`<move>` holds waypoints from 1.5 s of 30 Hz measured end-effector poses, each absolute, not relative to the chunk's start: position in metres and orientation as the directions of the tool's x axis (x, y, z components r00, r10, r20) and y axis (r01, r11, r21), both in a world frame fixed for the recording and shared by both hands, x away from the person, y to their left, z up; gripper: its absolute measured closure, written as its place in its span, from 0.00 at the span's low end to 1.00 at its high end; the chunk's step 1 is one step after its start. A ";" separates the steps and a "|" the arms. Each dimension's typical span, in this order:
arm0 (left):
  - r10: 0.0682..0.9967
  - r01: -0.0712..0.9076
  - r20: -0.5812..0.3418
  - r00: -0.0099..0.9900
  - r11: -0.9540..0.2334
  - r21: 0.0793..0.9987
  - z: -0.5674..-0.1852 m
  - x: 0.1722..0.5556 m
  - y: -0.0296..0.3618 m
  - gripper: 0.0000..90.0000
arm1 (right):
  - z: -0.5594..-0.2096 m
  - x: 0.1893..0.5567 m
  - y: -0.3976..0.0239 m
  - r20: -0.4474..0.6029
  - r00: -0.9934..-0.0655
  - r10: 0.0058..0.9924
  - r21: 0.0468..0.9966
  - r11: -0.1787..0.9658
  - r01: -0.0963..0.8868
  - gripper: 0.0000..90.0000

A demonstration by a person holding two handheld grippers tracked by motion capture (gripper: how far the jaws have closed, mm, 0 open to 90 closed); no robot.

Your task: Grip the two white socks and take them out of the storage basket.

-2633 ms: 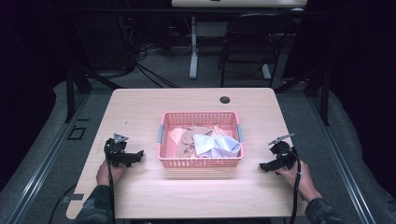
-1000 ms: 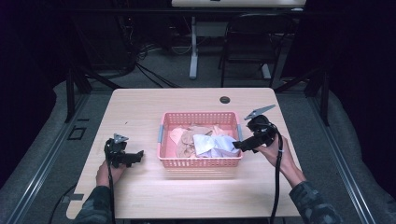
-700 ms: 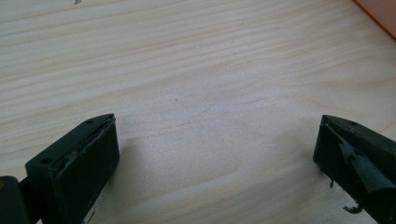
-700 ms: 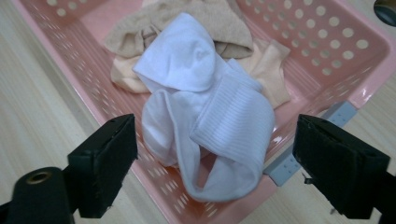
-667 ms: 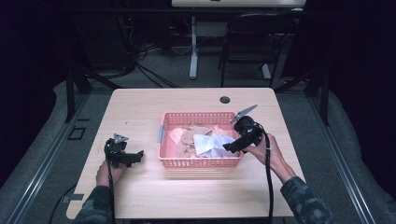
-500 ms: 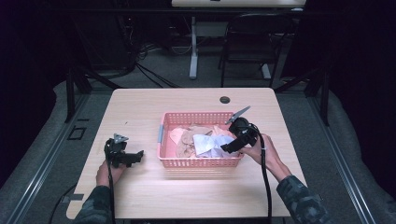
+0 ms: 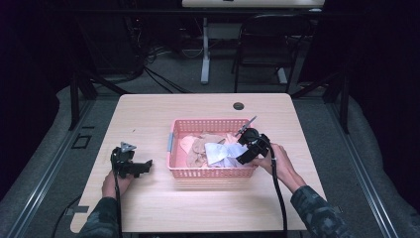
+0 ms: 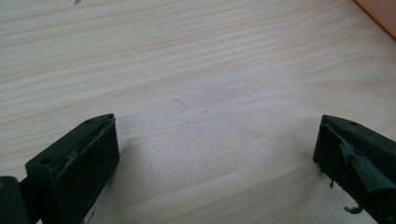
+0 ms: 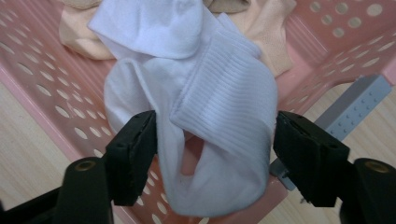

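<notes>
Right gripper (image 9: pixel 212 154) has moved from the table's right edge into the pink perforated plastic basket (image 7: pixel 210 171), jaws spread around a white ribbed sock (image 9: pixel 219 102), unclosed. Likely grasp next. Left gripper (image 8: pixel 215 154) idle, unclenched, lower left.

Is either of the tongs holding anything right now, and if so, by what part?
Nothing is held. The right tongs stand open around the white sock's ribbed cuff in the pink basket; the left tongs are open over bare table.

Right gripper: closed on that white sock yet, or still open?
Open. In the right gripper view the right gripper has its jaws apart on either side of the white sock, which lies bunched in the pink basket.
</notes>
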State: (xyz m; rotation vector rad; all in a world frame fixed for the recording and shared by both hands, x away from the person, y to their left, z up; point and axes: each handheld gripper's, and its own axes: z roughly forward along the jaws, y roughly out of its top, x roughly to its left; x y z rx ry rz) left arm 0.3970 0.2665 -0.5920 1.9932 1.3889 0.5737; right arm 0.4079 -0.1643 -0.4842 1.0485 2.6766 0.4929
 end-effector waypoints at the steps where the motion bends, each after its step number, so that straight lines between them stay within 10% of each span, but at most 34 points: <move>1: 0.937 0.661 -0.002 0.350 -0.245 0.709 -0.592 0.397 0.267 0.00 | -0.485 0.407 -0.164 -0.085 -0.719 0.690 0.383 0.689 0.616 0.37; 17: 0.937 0.661 -0.005 0.348 -0.242 0.710 -0.592 0.397 0.267 0.00 | -0.491 0.397 -0.170 -0.092 -0.712 0.696 0.353 0.691 0.630 0.88; 45: 0.938 0.661 -0.004 0.348 -0.242 0.710 -0.592 0.397 0.267 0.00 | -0.441 0.393 -0.183 -0.051 -0.700 0.712 0.492 0.628 0.603 0.93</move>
